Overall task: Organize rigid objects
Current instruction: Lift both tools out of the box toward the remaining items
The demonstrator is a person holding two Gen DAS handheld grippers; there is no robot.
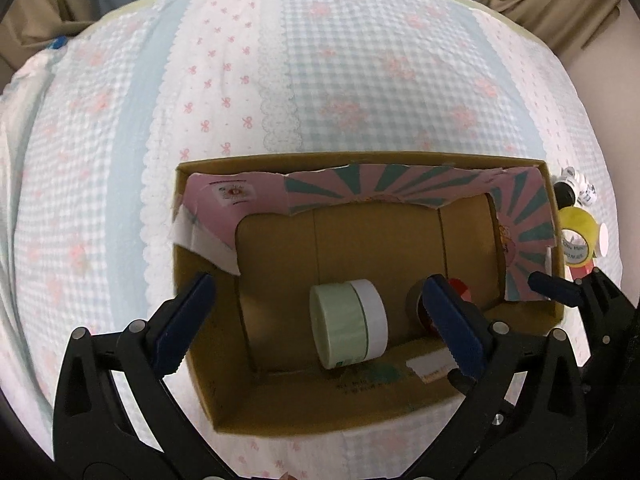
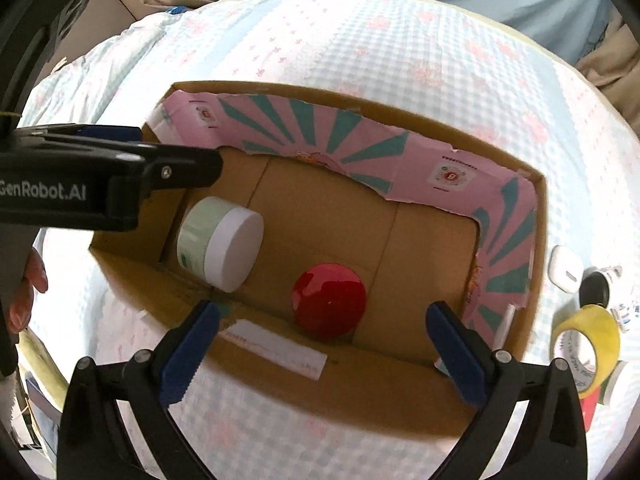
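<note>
**Both grippers empty over the box, two items already in**

Left gripper (image 1: 320, 312) jaws spread wide, nothing between the pads. Pale green jar (image 1: 347, 325) with white lid lies on its side on the floor of the cardboard box (image 1: 224, 412), straight below and between the left fingers, not touched. Right gripper (image 2: 322, 344) also wide open and empty; red-lidded container (image 2: 329, 300) sits on the box floor just ahead of it, centred between its fingers, apart from them.

Still outside, past the right gripper's right finger, beyond the box wall: yellow tape roll (image 2: 588, 344), a small black-capped bottle (image 2: 600, 286), a white case (image 2: 565, 268). All on the checked cloth (image 1: 360, 80).

Handling, my read:
- Jar: rigid plastic, light, smooth; round and lying down, so it will roll. Take it across the body, not the lid seam.
- Red lid: glossy, domed, likely slips; pinch lower down on the sides.
- Tape roll: stiff ring, light. Pinch across the wall or the outer diameter.
- Bottle: small, likely tips; grip mid-body.
</note>
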